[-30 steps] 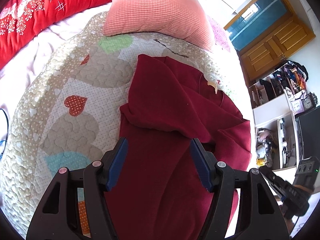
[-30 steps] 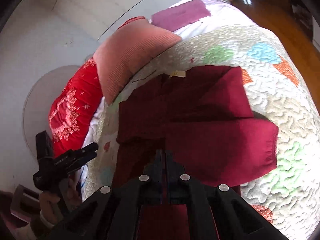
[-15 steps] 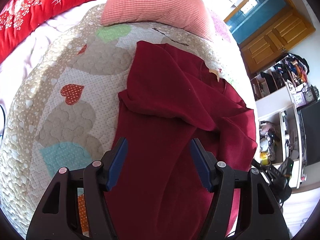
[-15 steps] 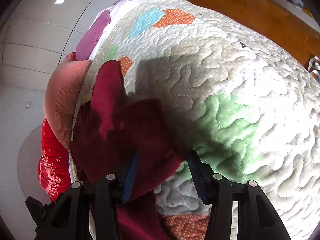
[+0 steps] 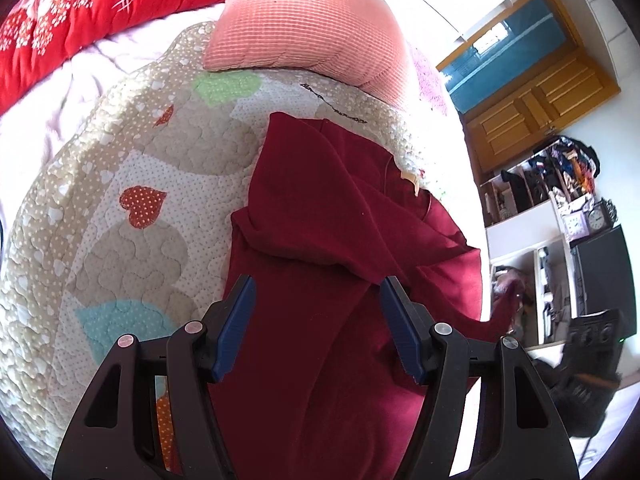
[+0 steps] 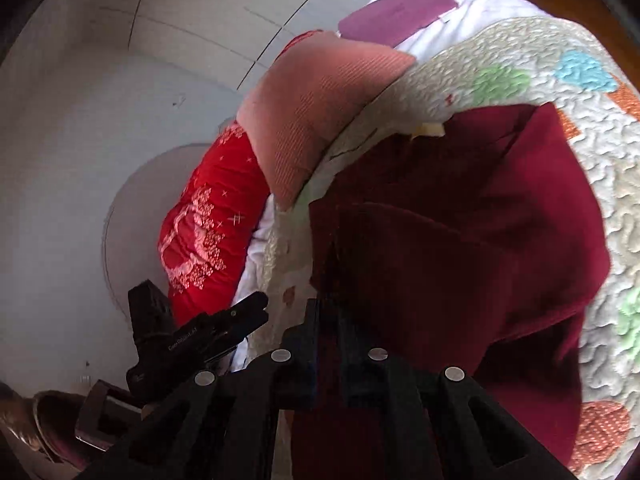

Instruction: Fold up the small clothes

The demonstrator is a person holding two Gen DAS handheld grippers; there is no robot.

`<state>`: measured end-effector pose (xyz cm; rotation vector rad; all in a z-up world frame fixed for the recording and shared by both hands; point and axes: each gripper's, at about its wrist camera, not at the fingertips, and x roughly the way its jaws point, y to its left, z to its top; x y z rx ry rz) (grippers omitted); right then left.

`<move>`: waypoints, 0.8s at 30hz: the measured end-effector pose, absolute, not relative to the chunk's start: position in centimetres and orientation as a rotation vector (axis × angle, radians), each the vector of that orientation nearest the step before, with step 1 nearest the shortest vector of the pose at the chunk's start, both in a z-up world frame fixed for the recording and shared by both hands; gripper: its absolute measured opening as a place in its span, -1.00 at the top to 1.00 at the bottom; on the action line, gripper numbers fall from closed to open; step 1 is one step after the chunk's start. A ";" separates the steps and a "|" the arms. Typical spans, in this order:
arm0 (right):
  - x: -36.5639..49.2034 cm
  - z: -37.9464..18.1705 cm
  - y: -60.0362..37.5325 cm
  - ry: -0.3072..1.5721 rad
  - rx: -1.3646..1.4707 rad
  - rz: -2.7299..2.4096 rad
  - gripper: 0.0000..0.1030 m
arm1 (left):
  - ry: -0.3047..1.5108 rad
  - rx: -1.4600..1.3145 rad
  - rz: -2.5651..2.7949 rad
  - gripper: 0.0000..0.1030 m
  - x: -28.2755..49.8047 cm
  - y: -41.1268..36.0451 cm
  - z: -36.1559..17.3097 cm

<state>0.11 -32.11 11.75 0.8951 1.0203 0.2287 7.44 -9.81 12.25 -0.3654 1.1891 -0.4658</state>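
A dark red garment [image 5: 332, 248] lies partly folded on the heart-patterned quilt [image 5: 132, 184], with a cream neck label [image 5: 408, 178] at its far edge. My left gripper [image 5: 316, 320] is open and hovers over the garment's near part. My right gripper [image 6: 328, 320] is shut on the garment's [image 6: 460, 248] edge and lifts it; the raised cloth stretches toward it at the right in the left wrist view [image 5: 496, 320]. The left gripper also shows in the right wrist view [image 6: 200, 340].
A pink ribbed pillow [image 5: 308, 28] and a red blanket [image 5: 80, 12] lie at the head of the bed. Shelves with clutter [image 5: 560, 200] and a wooden door [image 5: 532, 92] stand to the right, past the bed's edge.
Half a second ago my right gripper was open over the garment's edge; now it is shut on the cloth and has lifted it. My left gripper has stayed open over the garment.
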 end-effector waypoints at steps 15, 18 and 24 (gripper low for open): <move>-3.3 9.4 -31.7 1.208 0.980 0.235 0.23 | 1.234 -0.456 -0.444 -0.39 7.1 -7.7 10.2; -4.5 9.5 -33.5 1.194 1.009 0.172 0.22 | 1.275 -0.430 -0.448 -0.39 6.0 -8.4 9.8; -4.7 9.2 -33.8 1.181 1.044 0.153 0.22 | 1.375 -0.460 -0.453 -0.39 2.2 -10.3 8.4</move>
